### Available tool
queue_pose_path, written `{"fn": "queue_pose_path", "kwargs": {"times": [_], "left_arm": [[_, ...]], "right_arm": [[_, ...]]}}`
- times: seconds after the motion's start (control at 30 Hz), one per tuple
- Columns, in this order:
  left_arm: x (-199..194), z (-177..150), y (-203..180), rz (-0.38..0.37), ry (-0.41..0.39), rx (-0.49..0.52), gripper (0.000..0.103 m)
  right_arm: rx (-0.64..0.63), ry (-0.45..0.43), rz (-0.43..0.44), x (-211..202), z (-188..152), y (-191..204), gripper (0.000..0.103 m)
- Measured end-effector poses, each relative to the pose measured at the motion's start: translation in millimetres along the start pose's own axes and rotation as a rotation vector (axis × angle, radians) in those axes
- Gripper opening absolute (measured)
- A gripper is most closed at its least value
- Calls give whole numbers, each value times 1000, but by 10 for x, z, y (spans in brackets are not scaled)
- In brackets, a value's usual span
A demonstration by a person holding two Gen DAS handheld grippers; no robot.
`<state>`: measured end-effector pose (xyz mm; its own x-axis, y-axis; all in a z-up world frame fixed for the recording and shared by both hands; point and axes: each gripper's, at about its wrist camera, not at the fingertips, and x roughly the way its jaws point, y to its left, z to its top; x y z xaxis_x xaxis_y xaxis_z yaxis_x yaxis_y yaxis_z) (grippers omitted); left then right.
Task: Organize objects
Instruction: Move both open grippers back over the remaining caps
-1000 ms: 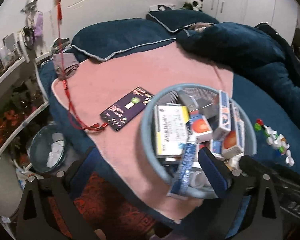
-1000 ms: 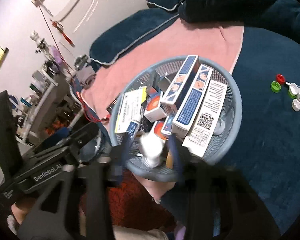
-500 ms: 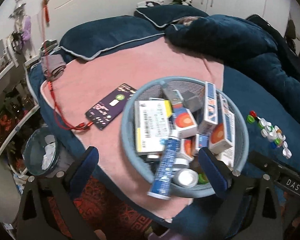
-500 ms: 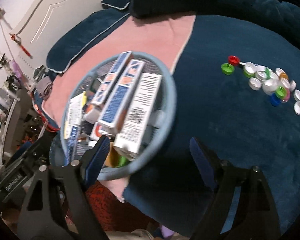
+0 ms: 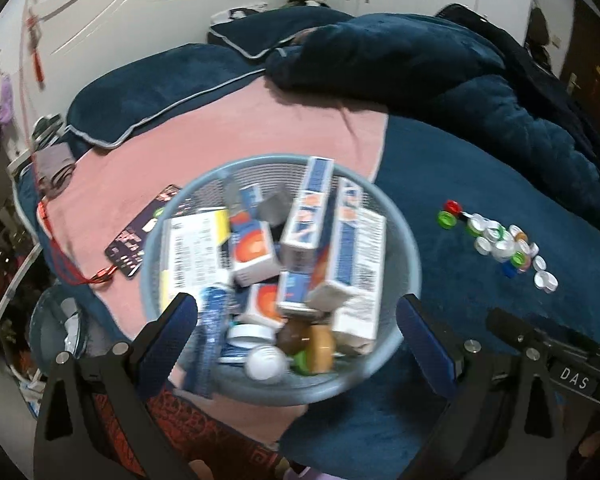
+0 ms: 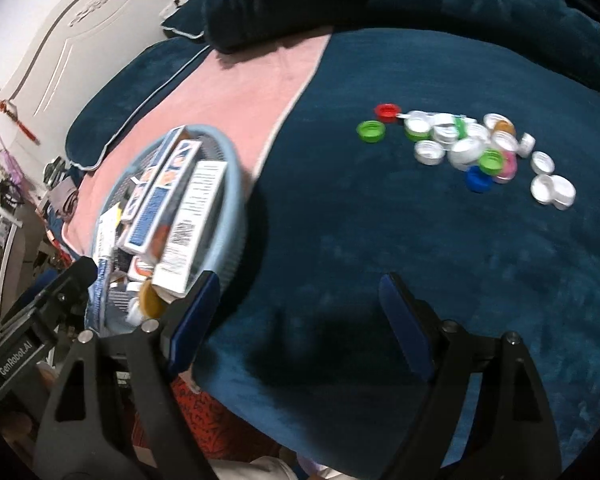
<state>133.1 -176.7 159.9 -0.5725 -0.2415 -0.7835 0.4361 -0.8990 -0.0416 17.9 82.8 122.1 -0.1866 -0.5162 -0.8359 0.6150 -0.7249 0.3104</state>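
Note:
A blue mesh basket [image 5: 404, 236] full of medicine boxes, a blue tube [image 5: 210, 332] and small bottles [image 5: 264, 362] sits on the bed near its front edge; it also shows in the right wrist view [image 6: 236, 184]. A pile of bottle caps [image 5: 500, 244] lies on the dark blue blanket to its right, also in the right wrist view [image 6: 472, 148]. My left gripper [image 5: 296, 332] is open and empty, its fingers either side of the basket's near rim. My right gripper [image 6: 296, 312] is open and empty over bare blanket, right of the basket.
A purple card [image 5: 136, 236] with a red cord lies on the pink towel [image 5: 228, 128] left of the basket. Pillows and a heaped blue duvet [image 5: 440, 68] lie at the back. A waste bin [image 5: 56, 332] and shelves stand left of the bed.
My right gripper let go of the white bottle into the basket, opened, and swung right over the blanket toward the caps. My left gripper shifted right, centring on the basket.

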Motion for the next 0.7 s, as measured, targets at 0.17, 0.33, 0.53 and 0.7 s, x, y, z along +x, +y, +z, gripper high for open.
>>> {"fn": "queue_pose_path", "kwargs": {"times": [0.17, 0.33, 0.53, 0.7], "left_arm": [[53, 3, -334, -29, 11, 47, 100], [85, -13, -712, -63, 16, 105, 100], [105, -49, -1205, -119, 36, 174, 100], [94, -103, -1577, -165, 55, 230, 100]], "right_arm": [[61, -20, -23, -136, -10, -348, 83], [120, -27, -49, -224, -48, -676, 83], [192, -41, -92, -391, -130, -1078, 83], [268, -66, -140, -628, -229, -1424, 83]]}}
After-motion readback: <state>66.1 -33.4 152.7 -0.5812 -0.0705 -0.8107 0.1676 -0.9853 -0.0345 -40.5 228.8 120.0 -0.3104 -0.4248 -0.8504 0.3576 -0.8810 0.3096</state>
